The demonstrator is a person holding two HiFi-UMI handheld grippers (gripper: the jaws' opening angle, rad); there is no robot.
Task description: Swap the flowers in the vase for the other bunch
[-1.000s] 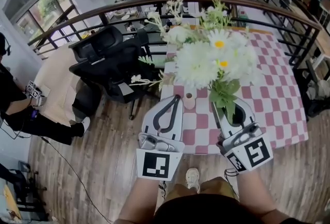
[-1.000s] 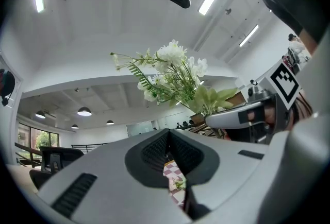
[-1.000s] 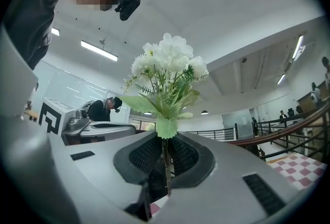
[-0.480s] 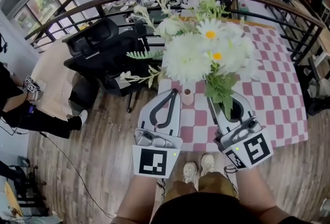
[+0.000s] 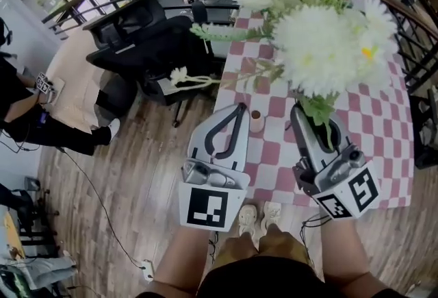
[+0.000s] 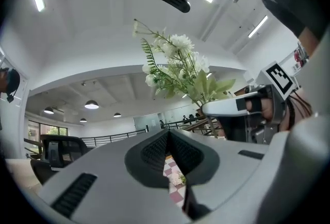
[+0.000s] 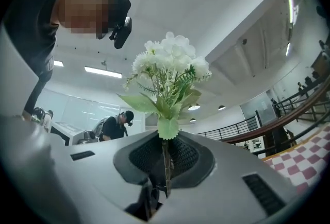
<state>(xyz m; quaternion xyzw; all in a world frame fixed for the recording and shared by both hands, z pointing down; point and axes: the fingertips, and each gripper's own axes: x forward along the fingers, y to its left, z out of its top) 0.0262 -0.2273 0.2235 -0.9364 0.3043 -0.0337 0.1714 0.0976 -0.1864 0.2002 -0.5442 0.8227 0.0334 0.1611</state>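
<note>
The bunch of white flowers (image 5: 328, 43) is in the right gripper (image 5: 316, 122), whose jaws are pressed nearly together on the bundled stems (image 7: 166, 165). They pinch low down, just under the lowest leaf. The heads stand up and forward over the checked table (image 5: 383, 132). The left gripper (image 5: 236, 112) is empty, its jaws closed flat against each other with only a sliver of tablecloth showing through the gap. The small tan vase (image 5: 256, 121) stands on the table between the two gripper tips, just beside the left one. From the head view it looks empty, though its mouth is too small to be sure. The bunch probably weighs very little but is top-heavy: a wide, soft mass of petals and leaves sits on a few thin, fairly stiff stems, and a fern frond (image 5: 212, 33) and a budded sprig (image 5: 183, 75) stick out sideways. The low hold is the right place to grip, since the stems can take pressure and the petals cannot. The narrow bundle could still twist or swing in the pads when the wrist tilts. The stem ends below the pads are short, so getting them into the narrow neck calls for a near-upright approach. The vase itself looks light and easy to knock over, so the closed left gripper could usefully steady its side.
</note>
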